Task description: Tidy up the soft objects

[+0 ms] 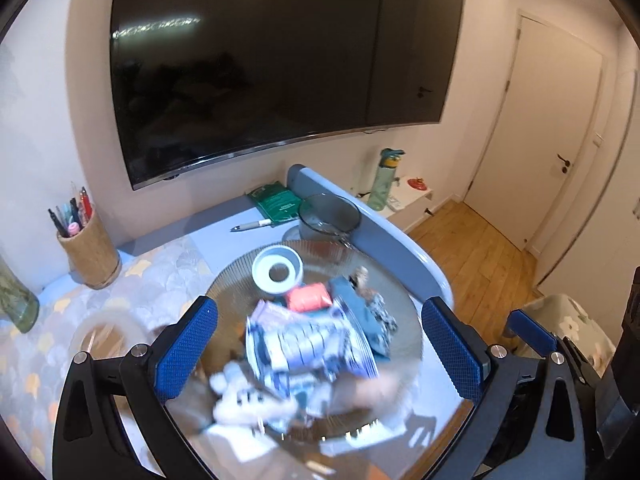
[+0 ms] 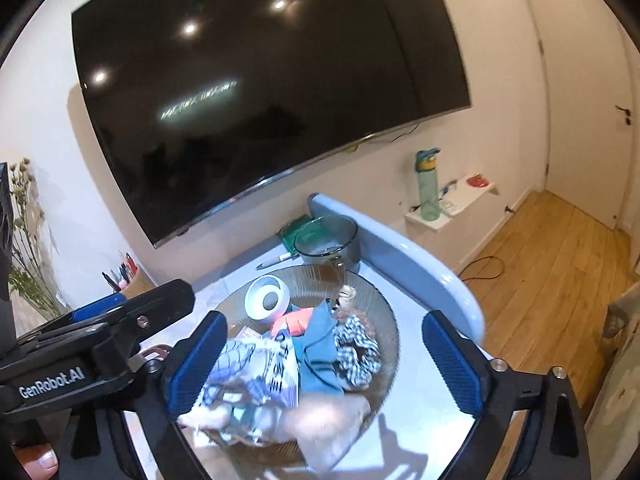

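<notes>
Left wrist view: left tongs (image 1: 320, 344) spread wide, grasping nothing, above glass plate (image 1: 232, 280) on desk (image 1: 224, 236). Plate carries soft pile: blue-white packet (image 1: 308, 344), orange pouch (image 1: 310, 297), teal cloth (image 1: 360, 312), checked scrunchie (image 2: 356, 354), white fluffy piece (image 1: 240, 396); white ring (image 1: 277, 270) at far edge.

Right tongs (image 2: 322, 364) likewise released, packet and teal cloth between its pads, below them; contact unclear, blurred.

Step, likely: pick one soft item. Advice: choose topmost, centre it between pads, lower straight, close gently, avoid glass rim, keep the two tongs apart.
</notes>
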`<state>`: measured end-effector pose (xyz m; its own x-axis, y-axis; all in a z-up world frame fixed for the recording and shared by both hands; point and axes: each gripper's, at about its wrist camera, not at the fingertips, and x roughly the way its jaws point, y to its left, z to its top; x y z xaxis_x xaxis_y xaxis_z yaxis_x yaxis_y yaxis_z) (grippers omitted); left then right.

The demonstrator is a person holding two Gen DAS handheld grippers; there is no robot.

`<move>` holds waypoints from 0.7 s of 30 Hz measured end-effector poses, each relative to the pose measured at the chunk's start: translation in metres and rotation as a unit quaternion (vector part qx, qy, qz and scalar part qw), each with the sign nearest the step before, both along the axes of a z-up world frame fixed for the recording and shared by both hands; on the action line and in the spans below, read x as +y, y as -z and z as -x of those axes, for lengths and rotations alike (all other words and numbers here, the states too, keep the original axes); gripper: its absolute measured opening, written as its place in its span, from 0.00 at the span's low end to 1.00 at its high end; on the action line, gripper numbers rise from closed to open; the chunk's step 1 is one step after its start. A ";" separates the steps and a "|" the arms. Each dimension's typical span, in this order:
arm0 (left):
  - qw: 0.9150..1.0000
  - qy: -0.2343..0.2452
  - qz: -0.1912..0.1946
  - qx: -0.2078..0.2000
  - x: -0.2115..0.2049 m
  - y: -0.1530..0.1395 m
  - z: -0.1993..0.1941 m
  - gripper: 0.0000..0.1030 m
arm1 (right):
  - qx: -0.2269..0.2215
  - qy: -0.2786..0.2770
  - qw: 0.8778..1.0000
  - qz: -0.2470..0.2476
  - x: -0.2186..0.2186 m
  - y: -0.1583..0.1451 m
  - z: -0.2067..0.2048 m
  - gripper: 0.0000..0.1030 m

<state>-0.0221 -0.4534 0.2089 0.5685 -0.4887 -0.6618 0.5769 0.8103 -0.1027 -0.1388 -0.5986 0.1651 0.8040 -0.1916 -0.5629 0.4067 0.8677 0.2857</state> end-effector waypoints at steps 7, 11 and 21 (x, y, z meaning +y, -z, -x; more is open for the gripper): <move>0.999 0.044 0.003 -0.021 0.039 0.007 0.054 0.99 | -0.019 0.039 0.998 -0.035 0.024 0.013 0.065 1.00; 0.998 0.055 0.020 -0.025 0.088 0.022 0.082 0.99 | -0.024 0.059 0.997 -0.051 0.049 0.031 0.094 1.00; 0.995 -0.089 -0.010 -0.048 0.259 0.068 0.060 0.99 | -0.046 0.041 0.986 -0.157 0.132 0.067 0.083 1.00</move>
<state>-0.0818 -0.1948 0.1414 0.7057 -0.3617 -0.6093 0.4301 0.9020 -0.0373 -0.2213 -0.4667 0.0982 0.8437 -0.0860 -0.5298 0.4312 0.6963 0.5737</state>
